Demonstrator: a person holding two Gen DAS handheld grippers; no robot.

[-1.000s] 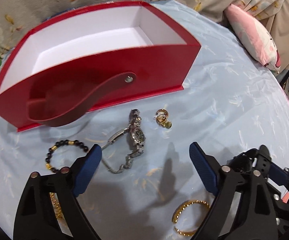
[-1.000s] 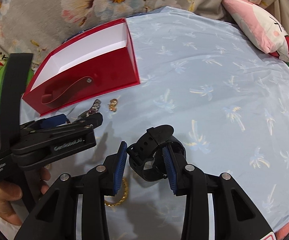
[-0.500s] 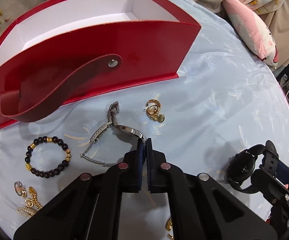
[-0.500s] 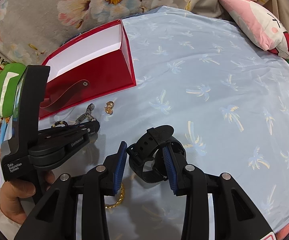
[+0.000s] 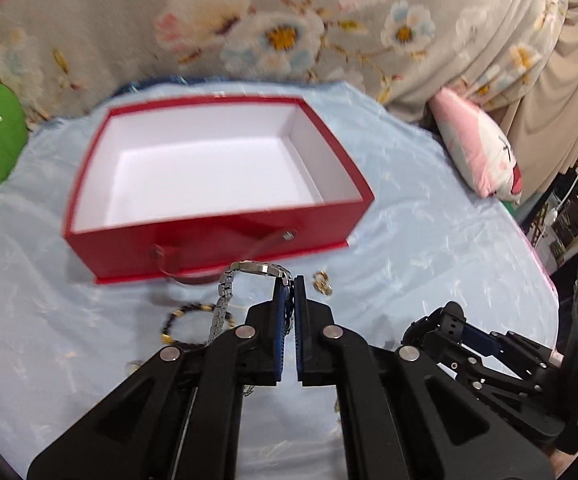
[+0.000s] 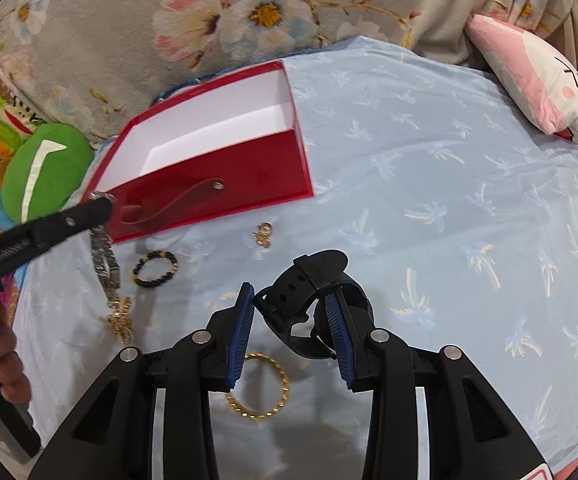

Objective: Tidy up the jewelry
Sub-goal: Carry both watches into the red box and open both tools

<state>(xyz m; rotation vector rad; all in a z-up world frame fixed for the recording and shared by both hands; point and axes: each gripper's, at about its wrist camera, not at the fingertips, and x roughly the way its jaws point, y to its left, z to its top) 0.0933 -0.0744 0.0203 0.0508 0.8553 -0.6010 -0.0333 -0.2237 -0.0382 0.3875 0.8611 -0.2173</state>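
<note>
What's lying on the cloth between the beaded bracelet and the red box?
Only bare blue cloth, seen in the right wrist view. The box's strap handle hangs down the red box front above the beaded bracelet; the earrings lie off to the right.

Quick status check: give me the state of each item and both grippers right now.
left gripper: shut on silver watch
silver watch: lifted, band dangling
right gripper: gripping black watch
black watch: held off the cloth
red box: open, empty
beaded bracelet: lying on cloth
gold bangle: lying on cloth
</note>
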